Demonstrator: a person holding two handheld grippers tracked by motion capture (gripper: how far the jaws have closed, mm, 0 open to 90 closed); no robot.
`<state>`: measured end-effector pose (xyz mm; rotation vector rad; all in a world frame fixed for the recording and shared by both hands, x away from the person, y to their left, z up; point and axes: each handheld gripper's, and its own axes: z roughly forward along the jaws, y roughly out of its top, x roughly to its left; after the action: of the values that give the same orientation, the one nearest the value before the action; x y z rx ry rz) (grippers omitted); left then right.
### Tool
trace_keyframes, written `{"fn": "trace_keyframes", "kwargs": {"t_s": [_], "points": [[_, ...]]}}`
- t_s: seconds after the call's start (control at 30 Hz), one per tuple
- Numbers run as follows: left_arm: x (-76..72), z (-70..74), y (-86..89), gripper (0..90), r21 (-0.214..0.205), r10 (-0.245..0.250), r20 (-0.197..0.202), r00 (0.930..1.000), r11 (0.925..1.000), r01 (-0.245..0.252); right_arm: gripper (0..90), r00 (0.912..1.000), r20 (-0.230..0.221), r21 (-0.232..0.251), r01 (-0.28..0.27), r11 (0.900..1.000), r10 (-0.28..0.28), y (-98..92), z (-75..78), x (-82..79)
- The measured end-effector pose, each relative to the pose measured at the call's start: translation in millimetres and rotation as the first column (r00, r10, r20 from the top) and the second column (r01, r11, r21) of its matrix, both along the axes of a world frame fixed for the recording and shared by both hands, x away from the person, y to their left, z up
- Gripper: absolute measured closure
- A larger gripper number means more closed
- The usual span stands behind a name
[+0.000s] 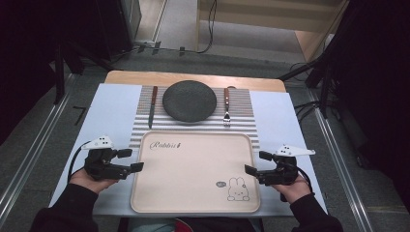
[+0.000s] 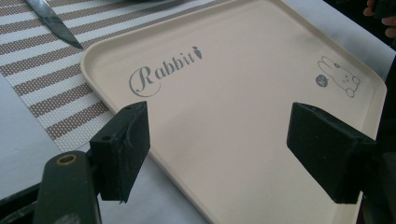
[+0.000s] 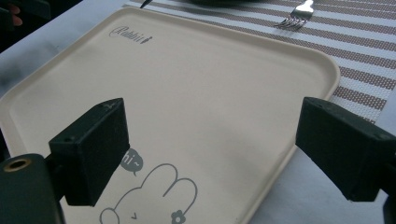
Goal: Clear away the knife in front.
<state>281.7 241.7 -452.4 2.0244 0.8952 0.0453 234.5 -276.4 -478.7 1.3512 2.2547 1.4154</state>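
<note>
now both grippers flank the cream tray, jaws spread and empty

the left gripper (image 1: 134, 160) sits at the left rim of the tray (image 1: 193, 205) and the right gripper (image 1: 255, 163) at its right rim, neither pressing it. the tray (rabbit print) lies on the table just near of the striped mat (image 1: 241, 96) bearing a dark plate (image 1: 189, 100), knife (image 1: 152, 106) and fork (image 1: 226, 106).

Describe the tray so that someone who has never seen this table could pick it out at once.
On the table's pale blue cover, just nearer the person than the striped placemat, lies the tray, between the two open grippers. It is the one large beige rounded square, printed with "Rabbit" and a small rabbit drawing, unlike the dark round plate.
</note>
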Motion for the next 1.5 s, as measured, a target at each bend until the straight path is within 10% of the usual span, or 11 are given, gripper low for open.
{"fn": "trace_keyframes", "kwargs": {"t_s": [1.5], "points": [[2.6,1.7,1.3,23.8,0.015,0.046,-0.016,0.9988,0.9988,-0.046,8.1,0.9996,0.0,-0.005,-0.027,0.9996,0.027,1.9,-0.8,0.6]]}}
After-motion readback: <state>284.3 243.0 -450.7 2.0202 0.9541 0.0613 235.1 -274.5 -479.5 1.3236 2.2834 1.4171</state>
